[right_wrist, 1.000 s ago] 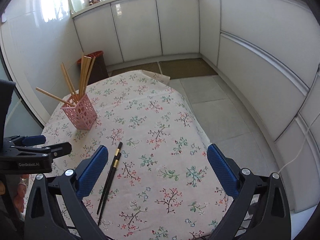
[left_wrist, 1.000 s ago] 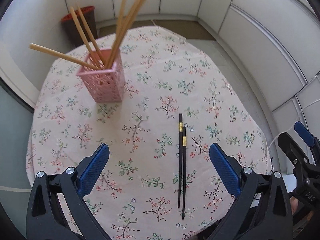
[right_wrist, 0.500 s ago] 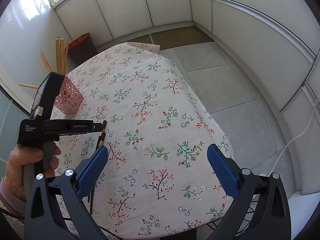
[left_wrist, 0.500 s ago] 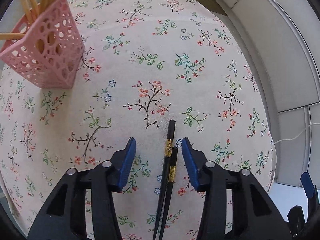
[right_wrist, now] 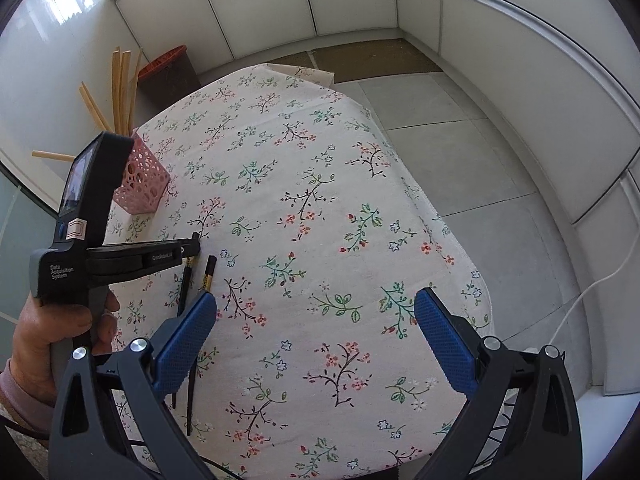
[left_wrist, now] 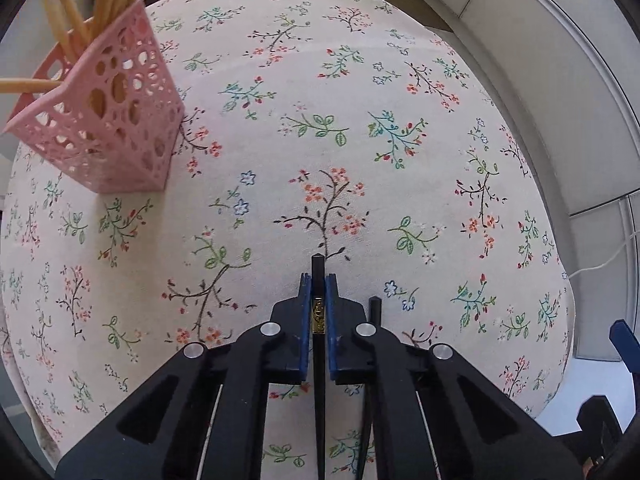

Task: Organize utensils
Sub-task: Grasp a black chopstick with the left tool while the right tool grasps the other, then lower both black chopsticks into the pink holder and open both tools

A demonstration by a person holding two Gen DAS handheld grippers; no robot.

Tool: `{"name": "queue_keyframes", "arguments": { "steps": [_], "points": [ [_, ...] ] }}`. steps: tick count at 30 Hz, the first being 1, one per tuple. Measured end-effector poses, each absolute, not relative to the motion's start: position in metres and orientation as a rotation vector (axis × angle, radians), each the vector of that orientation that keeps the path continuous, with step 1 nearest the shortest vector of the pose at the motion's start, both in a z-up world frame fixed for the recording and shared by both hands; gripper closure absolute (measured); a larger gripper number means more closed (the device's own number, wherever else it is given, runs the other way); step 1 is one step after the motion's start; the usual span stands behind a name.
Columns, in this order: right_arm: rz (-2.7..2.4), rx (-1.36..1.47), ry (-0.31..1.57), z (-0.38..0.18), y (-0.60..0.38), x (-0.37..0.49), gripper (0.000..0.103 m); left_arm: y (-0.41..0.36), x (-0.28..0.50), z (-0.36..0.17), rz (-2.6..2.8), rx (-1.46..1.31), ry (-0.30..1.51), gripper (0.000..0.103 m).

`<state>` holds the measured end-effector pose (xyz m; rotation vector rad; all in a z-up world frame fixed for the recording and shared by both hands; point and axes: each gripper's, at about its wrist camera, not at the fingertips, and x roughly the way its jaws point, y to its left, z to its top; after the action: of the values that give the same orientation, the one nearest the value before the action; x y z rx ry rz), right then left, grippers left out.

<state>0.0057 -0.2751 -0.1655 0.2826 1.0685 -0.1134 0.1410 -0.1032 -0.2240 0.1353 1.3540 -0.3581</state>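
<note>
1. One black chopstick (left_wrist: 319, 280) lies on the worktop (left_wrist: 360, 140) near its near edge, clenched by the left tongs (left_wrist: 319, 292).
2. Its twin (left_wrist: 374, 308) lies just beside.
3. Right tongs (right_wrist: 316, 320) are released, holding nothing.
4. The pink holder (left_wrist: 108, 128) stands toward the far left corner.

Right gripper (right_wrist: 316, 320) hangs wide open above the floral tabletop (right_wrist: 320, 200); near the left edge the left gripper (right_wrist: 188, 249) (hand-held) clamps one of two black chopsticks (right_wrist: 208, 272)
</note>
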Motion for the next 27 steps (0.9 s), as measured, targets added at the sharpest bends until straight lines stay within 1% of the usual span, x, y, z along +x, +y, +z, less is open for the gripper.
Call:
{"name": "queue_keyframes", "arguments": {
  "steps": [4,9,12,13,14,15,16,17,18,19,20,23,27],
  "points": [
    [-0.100,0.291,1.133,-0.179,-0.257,0.028,0.007,-0.073,0.127,-0.203,-0.354,0.125,1.322,0.097],
    [-0.071,0.321,1.249,-0.200,-0.227,0.066,0.009,-0.041,0.113,-0.163,-0.342,0.077,1.250,0.097],
    [-0.071,0.300,1.320,-0.216,-0.205,0.085,0.013,-0.024,0.110,-0.140,-0.326,0.042,1.200,0.097],
    [-0.072,0.292,1.346,-0.223,-0.198,0.091,0.019,-0.021,0.108,-0.134,-0.322,0.038,1.186,0.097],
    [-0.074,0.284,1.374,-0.229,-0.193,0.095,0.028,-0.017,0.107,-0.128,-0.317,0.033,1.170,0.097],
    [-0.074,0.281,1.406,-0.237,-0.188,0.098,0.033,-0.011,0.105,-0.122,-0.313,0.029,1.155,0.097],
    [-0.075,0.283,1.434,-0.244,-0.184,0.100,0.048,-0.008,0.104,-0.117,-0.308,0.028,1.143,0.097],
    [-0.101,0.253,1.405,-0.242,-0.179,0.100,0.053,-0.002,0.102,-0.112,-0.300,0.027,1.126,0.097],
    [-0.103,0.229,1.396,-0.242,-0.174,0.100,0.062,0.001,0.101,-0.108,-0.293,0.026,1.112,0.097],
    [-0.116,0.197,1.393,-0.242,-0.169,0.100,0.072,0.005,0.100,-0.103,-0.287,0.021,1.099,0.097],
    [-0.104,0.197,1.383,-0.241,-0.166,0.099,0.094,0.010,0.099,-0.099,-0.286,0.013,1.092,0.097],
    [-0.093,0.203,1.353,-0.237,-0.164,0.095,0.096,0.020,0.095,-0.088,-0.282,-0.007,1.065,0.097],
    [-0.039,0.232,1.201,-0.206,-0.165,0.076,0.096,0.027,0.089,-0.074,-0.290,-0.027,1.028,0.097]
  ]
}}
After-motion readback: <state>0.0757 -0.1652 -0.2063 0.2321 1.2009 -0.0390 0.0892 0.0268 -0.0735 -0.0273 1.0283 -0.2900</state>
